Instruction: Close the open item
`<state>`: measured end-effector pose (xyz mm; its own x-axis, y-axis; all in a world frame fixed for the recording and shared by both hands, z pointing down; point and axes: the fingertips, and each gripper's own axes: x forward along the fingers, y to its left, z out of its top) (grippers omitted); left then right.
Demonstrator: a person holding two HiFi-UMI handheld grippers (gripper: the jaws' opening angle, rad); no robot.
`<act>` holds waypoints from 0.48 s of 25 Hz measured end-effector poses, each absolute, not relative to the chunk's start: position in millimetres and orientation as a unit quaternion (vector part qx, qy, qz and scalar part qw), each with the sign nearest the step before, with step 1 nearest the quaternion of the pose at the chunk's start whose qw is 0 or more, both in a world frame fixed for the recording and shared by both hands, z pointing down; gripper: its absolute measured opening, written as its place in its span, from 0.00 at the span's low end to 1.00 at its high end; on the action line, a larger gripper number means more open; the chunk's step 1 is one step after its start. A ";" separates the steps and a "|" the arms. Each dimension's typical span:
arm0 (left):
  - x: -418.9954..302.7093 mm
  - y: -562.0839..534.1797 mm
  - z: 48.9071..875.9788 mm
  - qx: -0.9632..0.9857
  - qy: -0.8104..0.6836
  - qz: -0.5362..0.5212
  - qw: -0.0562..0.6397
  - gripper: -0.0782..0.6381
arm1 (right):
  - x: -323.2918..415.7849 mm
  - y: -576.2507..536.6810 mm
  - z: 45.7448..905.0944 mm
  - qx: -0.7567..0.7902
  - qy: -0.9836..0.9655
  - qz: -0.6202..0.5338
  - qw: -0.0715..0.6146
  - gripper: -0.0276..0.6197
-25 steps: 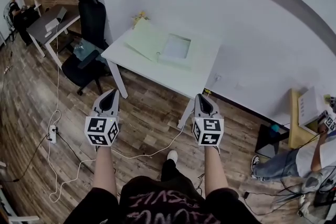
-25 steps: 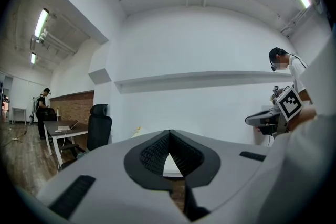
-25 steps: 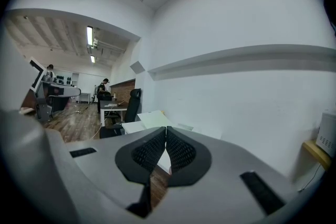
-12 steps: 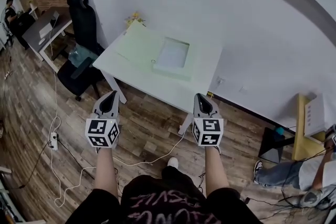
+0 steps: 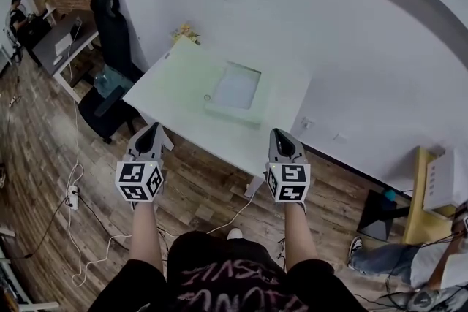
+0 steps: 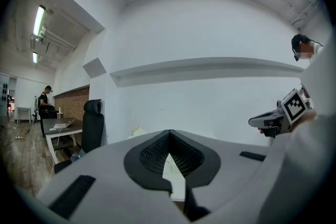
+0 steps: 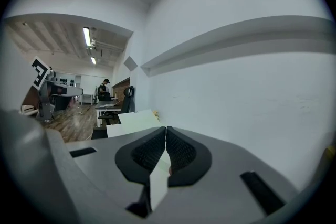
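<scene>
at the centre of the head view stands a white rectangular table (image 5: 208,129), with a black office chair (image 5: 110,18) at its upper left. on the table lies a pale green flat case (image 5: 235,88), lid open to the left. at the lower table edge hover the left tongs (image 5: 149,129) and right tongs (image 5: 278,135), both closed and empty.

I can't make out what the pale, washed-out open item (image 5: 235,90) on the desk (image 5: 281,112) actually is.
</scene>
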<state>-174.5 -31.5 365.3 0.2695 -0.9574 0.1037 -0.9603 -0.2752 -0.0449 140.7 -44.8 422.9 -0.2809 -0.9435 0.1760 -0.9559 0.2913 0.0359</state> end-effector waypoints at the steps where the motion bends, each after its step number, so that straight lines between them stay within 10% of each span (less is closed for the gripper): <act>1: -172.9 -33.8 365.1 0.795 -0.603 0.056 0.012 0.13 | 142.4 -48.5 423.6 0.592 -0.801 0.039 0.082 0.08; 12: -163.3 -66.0 361.0 0.791 -0.609 0.057 -0.004 0.13 | 149.5 -87.3 427.9 0.580 -0.810 0.041 0.079 0.08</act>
